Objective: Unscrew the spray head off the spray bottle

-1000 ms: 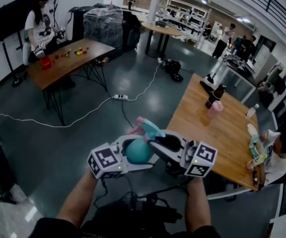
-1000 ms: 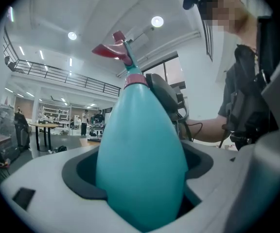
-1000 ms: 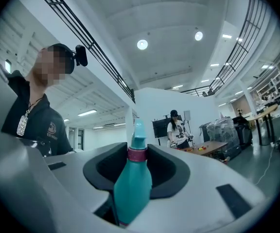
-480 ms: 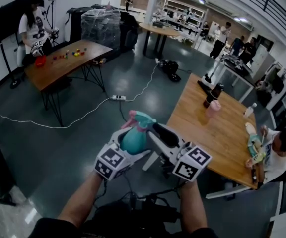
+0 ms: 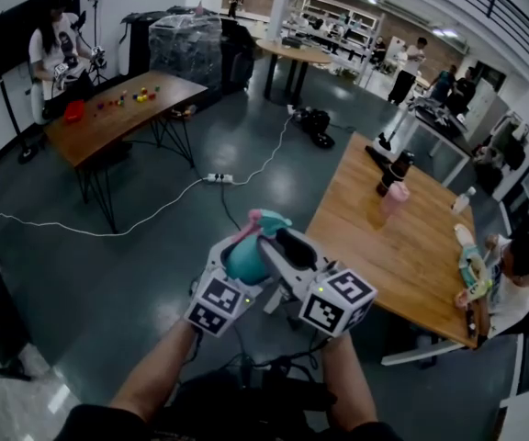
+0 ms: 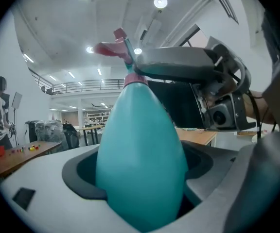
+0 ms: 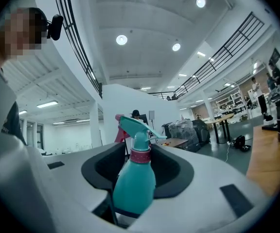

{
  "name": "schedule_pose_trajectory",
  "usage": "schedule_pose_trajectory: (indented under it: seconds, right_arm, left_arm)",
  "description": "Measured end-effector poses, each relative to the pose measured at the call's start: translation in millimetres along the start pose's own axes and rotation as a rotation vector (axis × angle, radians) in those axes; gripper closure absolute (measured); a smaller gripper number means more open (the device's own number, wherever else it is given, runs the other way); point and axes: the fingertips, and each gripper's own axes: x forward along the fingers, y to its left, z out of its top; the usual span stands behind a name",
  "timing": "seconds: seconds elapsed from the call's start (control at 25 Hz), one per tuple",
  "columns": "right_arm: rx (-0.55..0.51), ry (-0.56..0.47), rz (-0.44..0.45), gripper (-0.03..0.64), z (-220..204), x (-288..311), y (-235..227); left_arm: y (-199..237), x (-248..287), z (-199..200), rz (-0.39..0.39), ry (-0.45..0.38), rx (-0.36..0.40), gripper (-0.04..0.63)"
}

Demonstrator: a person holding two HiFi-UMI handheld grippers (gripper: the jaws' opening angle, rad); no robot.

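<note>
Huge open workshop hall, with a glossy dark grey floor [image 5: 108, 274] filling most of the head view. Long wooden table [image 5: 411, 246] on the right, near the grippers, with a seated person [image 5: 517, 278] at its far right corner. Dark bottle [image 5: 397, 175] and pink cup [image 5: 394, 200] standing side by side toward the far end. Second wooden table [image 5: 108, 122] up left, well apart, with small colourful bits on top and another person [image 5: 53, 49] behind it. Plastic-wrapped stack [image 5: 186, 49] further back. White cable [image 5: 145, 219] snaking across the floor to a power strip [image 5: 220, 180]. Plenty of bare floor between the two tables, ahead and off to the left.

Now the small stuff. Teal spray bottle [image 6: 140, 149] held up in the air over the floor, spray-head end up, not above either table. Left gripper [image 6: 142, 193] clamped tight on the fat body. Right gripper [image 7: 135, 193] set against it from the other side, jaws just been opening, now standing apart either side of the bottle without pressing. Spray head [image 7: 139, 127] seated on the pink collar [image 7: 141, 155], pink trigger [image 6: 112, 47] sticking out sideways.
</note>
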Motion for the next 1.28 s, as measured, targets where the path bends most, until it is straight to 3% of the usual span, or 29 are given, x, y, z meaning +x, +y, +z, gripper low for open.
schedule_pose_trajectory:
  seconds: [0.36,0.56,0.8,1.12,1.28]
  right_arm:
    - [-0.041,0.012,-0.018,0.474,-2.1,-1.5,-4.8]
    - [-0.058,0.014,0.046,0.476,1.5,-6.3,0.7]
    - [-0.071,0.027,0.187,0.476,6.1,-16.2,9.5]
    - [-0.031,0.021,0.453,0.476,5.2,-36.7,25.6]
    - [-0.027,0.006,0.522,0.476,7.1,-45.4,30.5]
  left_arm:
    - [-8.1,0.9,-2.0,-0.036,0.006,0.02,0.153]
    - [-16.5,-3.9,4.4,-0.111,-0.006,0.014,0.153]
    - [-34.7,-10.5,13.3,-0.274,-0.039,-0.011,0.153]
    - [-66.2,-26.5,18.3,-0.491,-0.083,-0.046,0.153]
    - [-76.7,-31.6,22.6,-0.55,-0.109,-0.056,0.153]
